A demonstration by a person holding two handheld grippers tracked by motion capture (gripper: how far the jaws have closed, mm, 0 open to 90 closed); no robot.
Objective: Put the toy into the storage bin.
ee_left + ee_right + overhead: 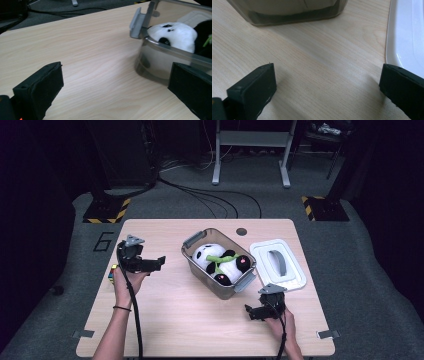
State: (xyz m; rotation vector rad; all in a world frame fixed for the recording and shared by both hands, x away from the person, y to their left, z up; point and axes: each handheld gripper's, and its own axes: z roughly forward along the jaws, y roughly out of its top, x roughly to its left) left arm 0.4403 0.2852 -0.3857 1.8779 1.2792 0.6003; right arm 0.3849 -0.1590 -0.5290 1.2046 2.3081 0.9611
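High view: panda (222, 263) sits in bin (201, 270) mid tabletop, lid (295, 276) off to right. Both tools (160, 261) (248, 310) released, holding nothing. Risk: lid snags panda's limbs, won't seat.

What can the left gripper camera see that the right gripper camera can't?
Left gripper view: the plush panda inside the clear box, plus the box's grey latch. Right gripper view: the white lid lying flat on the table beside the box's bottom edge. Both: the wooden table, part of the box, and each tool's two black jaws standing wide apart with nothing between them.
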